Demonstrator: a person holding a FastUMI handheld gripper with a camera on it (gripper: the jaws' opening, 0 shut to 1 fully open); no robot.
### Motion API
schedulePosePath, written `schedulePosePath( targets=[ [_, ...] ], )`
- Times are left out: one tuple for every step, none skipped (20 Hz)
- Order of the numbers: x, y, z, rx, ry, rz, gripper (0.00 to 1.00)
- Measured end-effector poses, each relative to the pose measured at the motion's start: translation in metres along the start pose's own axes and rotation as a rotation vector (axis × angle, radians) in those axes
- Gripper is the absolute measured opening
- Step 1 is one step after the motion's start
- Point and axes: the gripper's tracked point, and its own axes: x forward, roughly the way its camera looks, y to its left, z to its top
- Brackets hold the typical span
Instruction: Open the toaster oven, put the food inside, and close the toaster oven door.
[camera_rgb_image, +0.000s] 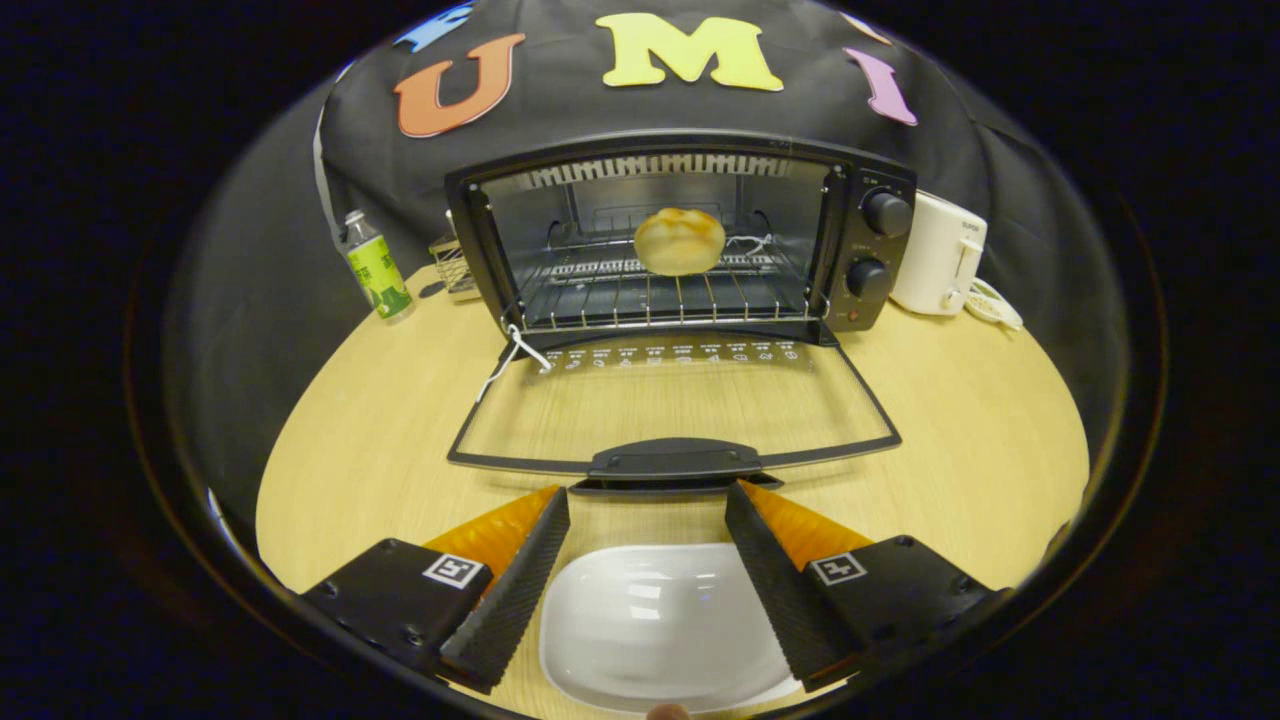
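Your gripper (648, 493) stands wide open and holds nothing. The bun (680, 241) lies on the rack inside the toaster oven (868, 240), well beyond the fingers, past the lowered door (672, 459).

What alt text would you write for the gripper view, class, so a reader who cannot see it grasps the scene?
A toaster oven stands open on a wooden table, a bread roll on its wire rack and its glass door folded flat toward the camera. The gripper is open, its fingers spread just short of the door handle, over an empty white plate.
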Motion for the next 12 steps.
schedulePosePath(
  targets=[
    [-0.004, 0.001, 0.001, 0.008, -0.004, -0.014, 1.00],
    [0.003, 0.001, -0.002, -0.001, 0.007, -0.029, 1.00],
    [0.002, 0.001, 0.000, -0.002, -0.001, -0.044, 1.00],
    [0.002, -0.004, 0.005, 0.001, -0.001, -0.049, 1.00],
    [0.002, -0.003, 0.006, 0.013, -0.004, -0.047, 1.00],
    [0.001, -0.002, 0.006, 0.024, -0.012, -0.046, 1.00],
    [0.000, -0.002, 0.008, 0.025, -0.026, -0.047, 1.00],
    [-0.004, -0.003, 0.011, 0.025, -0.044, -0.051, 1.00],
    [-0.008, -0.003, 0.015, 0.021, -0.070, -0.055, 1.00],
    [-0.011, -0.002, 0.021, 0.021, -0.098, -0.057, 1.00],
    [-0.015, -0.001, 0.028, 0.022, -0.125, -0.058, 1.00],
    [-0.018, 0.000, 0.034, 0.021, -0.151, -0.057, 1.00]
  ],
)
